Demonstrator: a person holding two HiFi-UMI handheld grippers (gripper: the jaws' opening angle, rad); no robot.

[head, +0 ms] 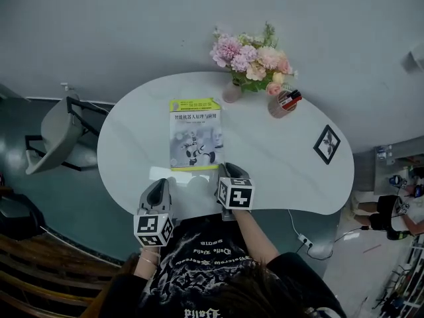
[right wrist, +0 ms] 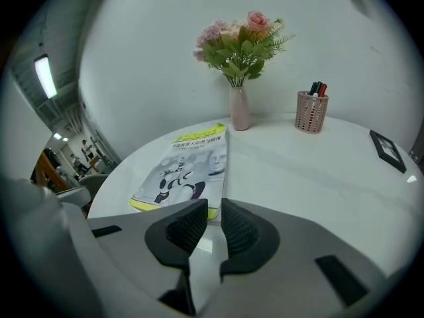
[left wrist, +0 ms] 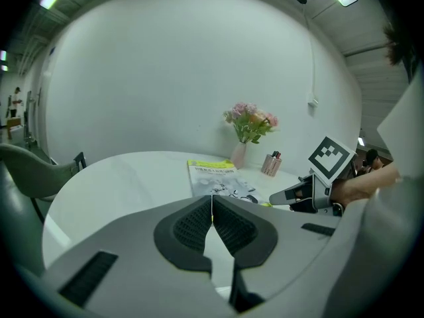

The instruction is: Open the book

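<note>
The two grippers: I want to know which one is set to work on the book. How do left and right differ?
The left gripper has its jaws together; the right gripper has its jaws apart. The right gripper sits at the near right corner of the closed book; the left gripper is over the table's near edge, clear of the book. Both are grey with black ribbed pads, and neither holds anything.

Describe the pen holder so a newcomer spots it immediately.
On the white curved table, look along the far edge to the pink flower vase. Just right of it stands the pen holder: a pink mesh cup with red and black pens, no blooms.
</note>
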